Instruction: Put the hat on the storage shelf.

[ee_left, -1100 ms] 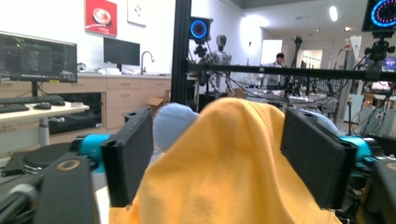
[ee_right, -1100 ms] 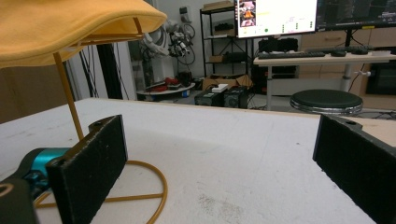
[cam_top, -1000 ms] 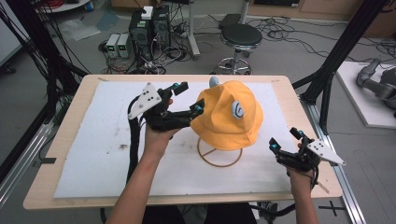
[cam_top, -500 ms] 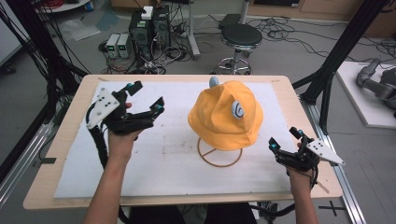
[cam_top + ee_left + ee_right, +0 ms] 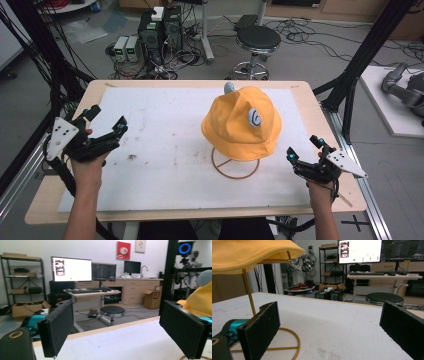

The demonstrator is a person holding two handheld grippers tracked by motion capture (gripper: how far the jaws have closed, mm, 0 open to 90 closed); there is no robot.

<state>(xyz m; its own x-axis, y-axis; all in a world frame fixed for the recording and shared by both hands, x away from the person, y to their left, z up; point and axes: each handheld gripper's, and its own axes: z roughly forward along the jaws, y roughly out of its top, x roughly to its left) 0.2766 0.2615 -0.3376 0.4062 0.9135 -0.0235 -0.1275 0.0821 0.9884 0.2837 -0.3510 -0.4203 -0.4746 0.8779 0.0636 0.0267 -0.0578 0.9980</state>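
A yellow bucket hat [image 5: 243, 122] with a small white patch hangs on a thin wire stand [image 5: 235, 167] right of the table's middle. My left gripper [image 5: 107, 117] hovers near the left edge, far from the hat. Its jaws have just been opening and stand open with nothing between them. In the left gripper view the gripper [image 5: 120, 332] faces the hat [image 5: 200, 302] at the right edge. My right gripper [image 5: 304, 148] is open by the front right corner, just right of the stand's ring. The right gripper view has the hat's brim [image 5: 249, 252] overhead and the stand's ring [image 5: 292, 340] by the left jaw.
A white mat [image 5: 165, 150] covers most of the wooden table [image 5: 200, 84]. Black frame posts [image 5: 365, 55] stand at both sides. Behind the table are a round stool [image 5: 256, 40] and computer boxes [image 5: 160, 27] with cables on the floor.
My left gripper has pulled away from the hat's left side and travelled to the table's left edge, a little lower. The hat stays on its stand. The right gripper has not moved.
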